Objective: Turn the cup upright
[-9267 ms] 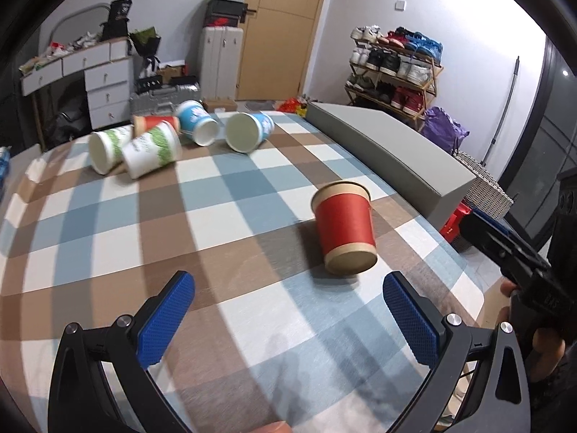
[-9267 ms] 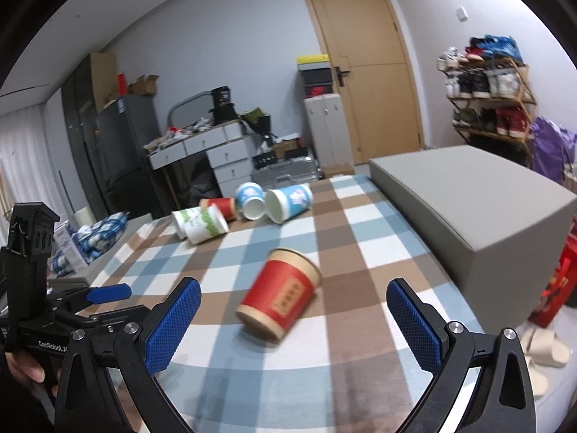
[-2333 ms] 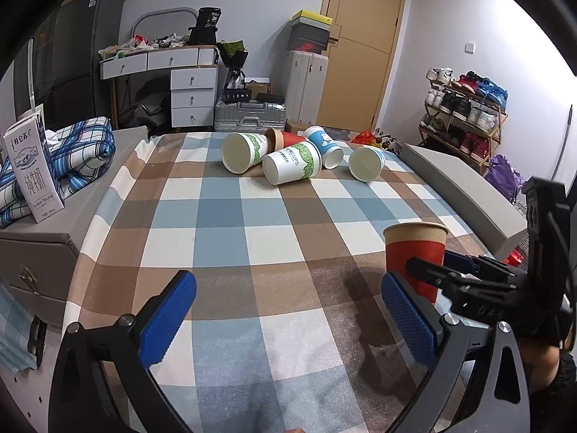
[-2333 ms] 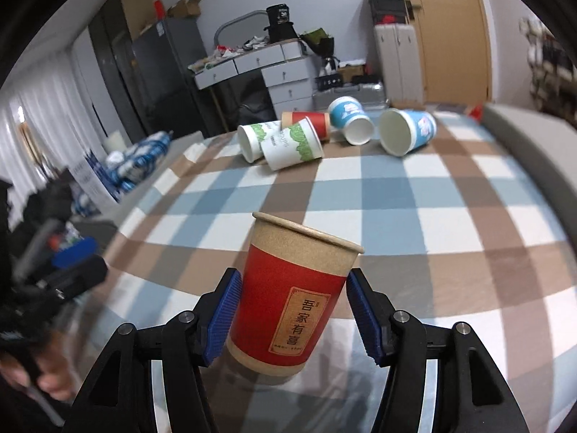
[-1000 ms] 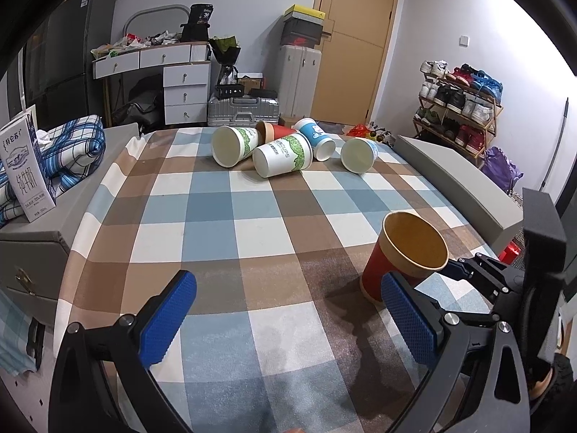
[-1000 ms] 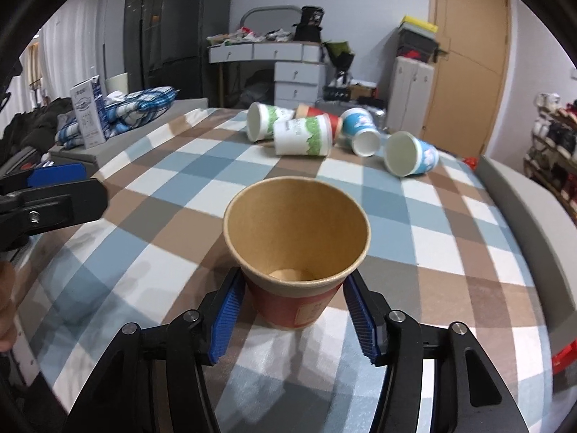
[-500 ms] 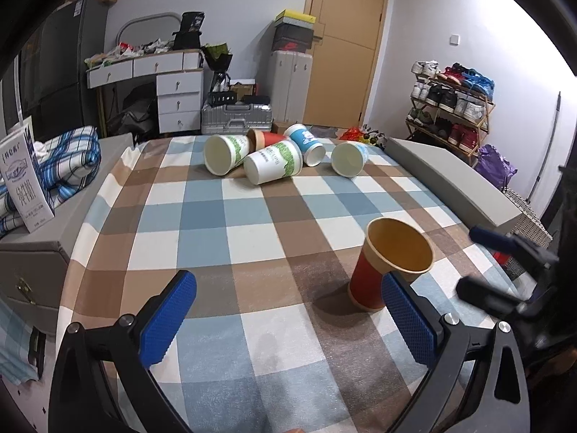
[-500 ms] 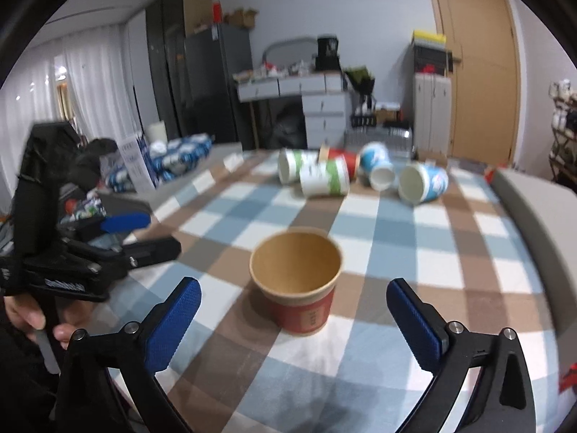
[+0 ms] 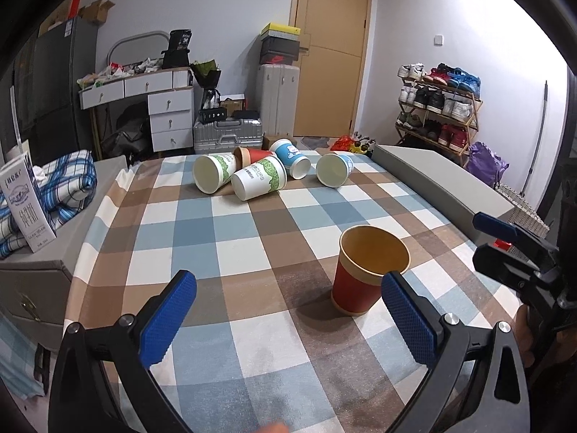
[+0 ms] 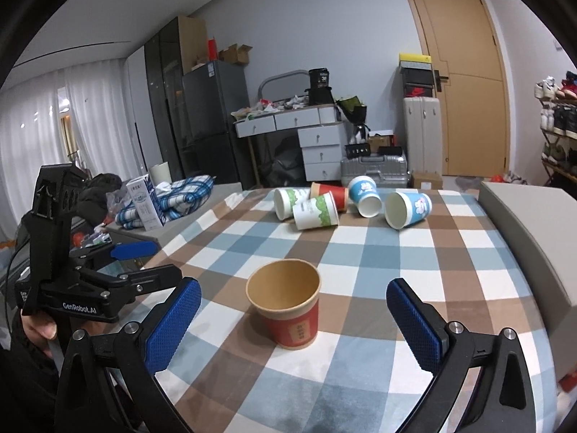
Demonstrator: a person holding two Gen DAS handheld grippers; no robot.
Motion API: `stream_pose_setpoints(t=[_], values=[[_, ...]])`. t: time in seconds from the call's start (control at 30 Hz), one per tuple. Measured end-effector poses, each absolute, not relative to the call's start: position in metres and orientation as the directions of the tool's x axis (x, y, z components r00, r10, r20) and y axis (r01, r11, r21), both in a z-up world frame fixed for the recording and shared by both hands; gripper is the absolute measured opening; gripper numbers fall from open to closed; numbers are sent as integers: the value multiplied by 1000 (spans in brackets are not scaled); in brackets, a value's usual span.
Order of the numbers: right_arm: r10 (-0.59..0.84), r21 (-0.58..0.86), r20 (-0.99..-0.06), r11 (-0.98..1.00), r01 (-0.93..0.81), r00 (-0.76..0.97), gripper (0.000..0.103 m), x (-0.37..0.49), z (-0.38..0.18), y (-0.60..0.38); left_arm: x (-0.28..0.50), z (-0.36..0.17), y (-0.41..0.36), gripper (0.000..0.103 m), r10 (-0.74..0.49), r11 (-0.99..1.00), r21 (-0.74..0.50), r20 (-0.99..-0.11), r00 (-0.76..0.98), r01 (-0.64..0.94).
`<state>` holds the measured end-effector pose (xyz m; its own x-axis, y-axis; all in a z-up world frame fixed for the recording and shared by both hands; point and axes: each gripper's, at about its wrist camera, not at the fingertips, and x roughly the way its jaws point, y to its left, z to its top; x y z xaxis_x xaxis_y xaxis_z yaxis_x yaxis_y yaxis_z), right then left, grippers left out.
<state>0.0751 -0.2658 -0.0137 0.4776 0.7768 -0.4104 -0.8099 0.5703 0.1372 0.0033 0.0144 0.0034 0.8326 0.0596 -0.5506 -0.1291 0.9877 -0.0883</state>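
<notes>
- The table, covered with a checked cloth, carries the red cup near its front edge. The cup now stands upright, mouth up, with nothing touching it.
- One second ago the right gripper was closed on this cup. Now its jaws are wide apart and it has pulled back, so the cup stands free between the two blue pads, apart from both.
- The left gripper is also open and holds nothing. It hovers over the front of the table, and the cup is just beyond its right pad.
- I judge the flip of this cup is finished, because it stays upright without support.
- At the far end, five other cups lie on their sides in a group, as before. If they belong to the task, they are not yet done.
</notes>
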Motion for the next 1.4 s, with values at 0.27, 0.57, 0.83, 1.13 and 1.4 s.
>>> stream_pose_setpoints(t=[0.27, 0.57, 0.83, 1.13, 1.4], values=[[782, 171, -395, 579, -797, 483, 103, 80, -13, -272, 2, 3, 7, 100, 61, 992, -62, -539, 840, -112], [790, 181, -380, 574, -799, 481, 103, 80, -11, -276, 1, 2, 6, 100, 57, 992, -64, -538, 841, -109], [793, 174, -379, 567, -805, 476, 103, 77, -12, -274, 1, 2, 6, 100, 60, 992, -65, -537, 842, -112], [794, 176, -374, 569, -803, 480, 103, 75, -11, -276, 1, 2, 6, 100, 59, 992, -63, -537, 842, -110], [793, 176, -372, 570, -802, 482, 103, 75, -8, -278, 1, 2, 6, 100, 59, 992, -63, -537, 842, -109]])
